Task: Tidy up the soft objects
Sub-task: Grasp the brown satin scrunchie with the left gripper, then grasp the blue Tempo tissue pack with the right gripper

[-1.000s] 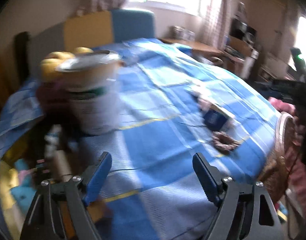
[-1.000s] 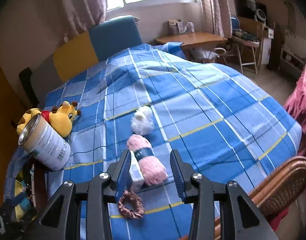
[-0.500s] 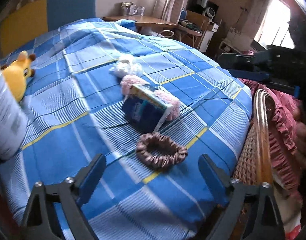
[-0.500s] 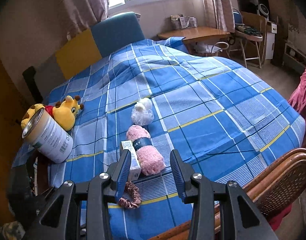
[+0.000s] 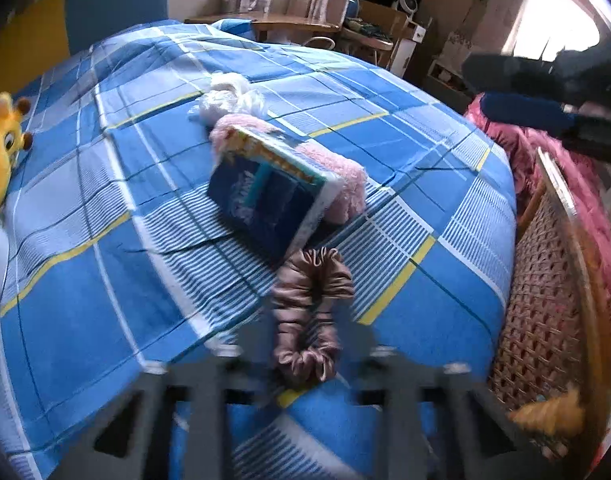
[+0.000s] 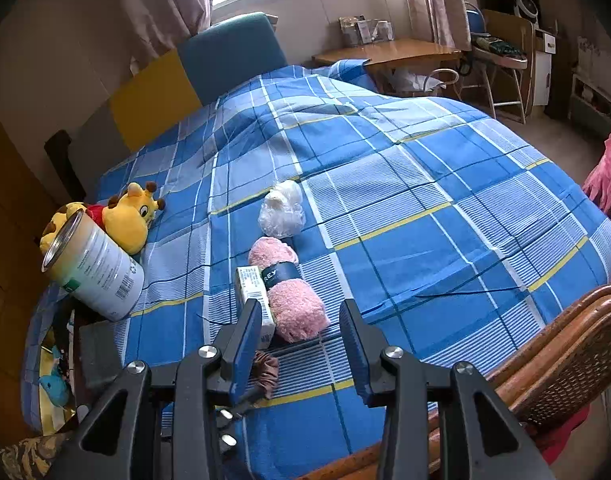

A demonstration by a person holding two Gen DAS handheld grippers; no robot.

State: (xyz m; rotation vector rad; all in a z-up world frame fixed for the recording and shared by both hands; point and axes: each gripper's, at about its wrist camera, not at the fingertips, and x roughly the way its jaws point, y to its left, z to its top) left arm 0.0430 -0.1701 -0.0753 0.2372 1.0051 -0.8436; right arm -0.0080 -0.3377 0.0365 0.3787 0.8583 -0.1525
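**K:** Since half a second ago the left gripper (image 5: 305, 344) has dropped and closed in on the scrunchie (image 5: 307, 316). It was ahead of the wide-spread jaws; now it sits right between the fingers, squashed long and narrow.

**R:** Clamped on it?

**K:** Can't tell. That wrist view is motion-blurred and the tips are smeared. Narrower than before, but contact isn't readable.

**R:** Axis?

**K:** Long axis runs straight away from the jaws, in line with the fingers, toward the tissue pack (image 5: 271, 196). Far end nearly touches the pack.

**R:** Right side?

**K:** Right gripper (image 6: 301, 340) released, jaws apart, holding nothing, hovering above the bed (image 6: 425, 220) edge. The pink yarn skein (image 6: 293, 300) is just ahead of it. Left is clearly nearer the scrunchie.

**R:** Pose?

**K:** Left is low, angled down at the blanket near the wicker chair (image 5: 545, 300). Right is higher and level.
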